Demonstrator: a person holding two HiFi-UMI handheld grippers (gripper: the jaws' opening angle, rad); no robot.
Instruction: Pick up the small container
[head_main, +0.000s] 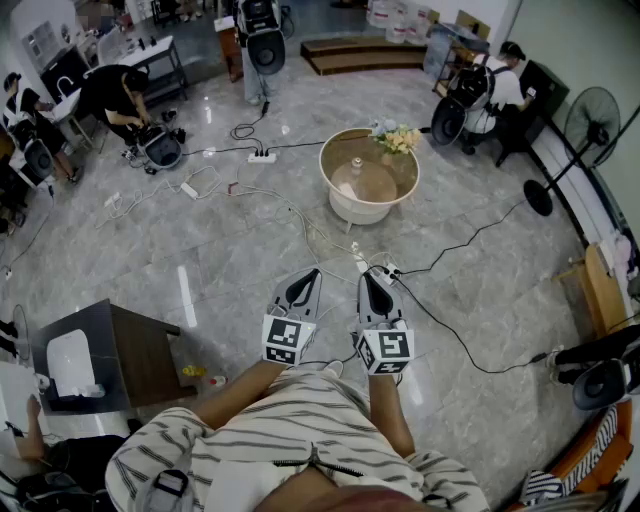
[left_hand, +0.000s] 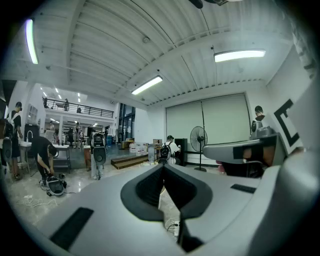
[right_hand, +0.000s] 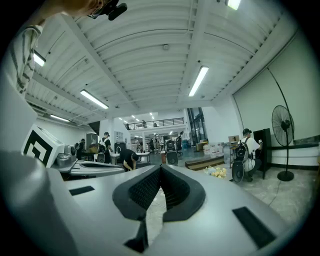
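Small container (head_main: 355, 162), apparently the little pale object that is standing near the middle of the round worktop (head_main: 336, 200); it is too small to make out further. Flowers (head_main: 398, 138) are lying at the worktop's far edge. Nearer the person, the left gripper (head_main: 312, 272) and the right gripper (head_main: 366, 276) are hovering side by side above the floor (head_main: 480, 300), well apart from the worktop and pointing toward it. Both grippers are showing jaws pressed together, gripping nothing. Cables (head_main: 450, 330) are trailing across the floor beneath them.
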